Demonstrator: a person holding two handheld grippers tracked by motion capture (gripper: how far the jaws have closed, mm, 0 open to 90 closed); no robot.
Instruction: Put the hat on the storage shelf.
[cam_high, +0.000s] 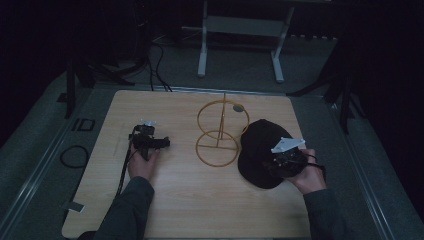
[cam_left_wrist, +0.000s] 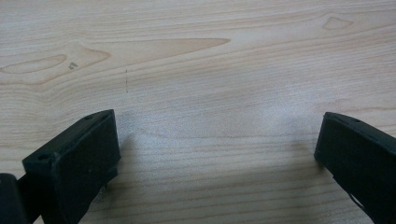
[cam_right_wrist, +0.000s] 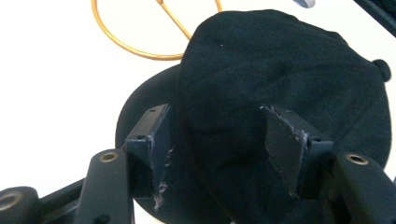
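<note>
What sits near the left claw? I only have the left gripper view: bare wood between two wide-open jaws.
Observer: In the high view the left claw lies low over the table, apart from a gold wire stand to its right.
Operator: Where is the other claw?
Observer: The right claw straddles the crown of a black cap; I cannot tell whether its pads press the fabric.
Operator: Is the cap on the stand?
Observer: No, it lies on the table, right beside the stand's base ring.
</note>
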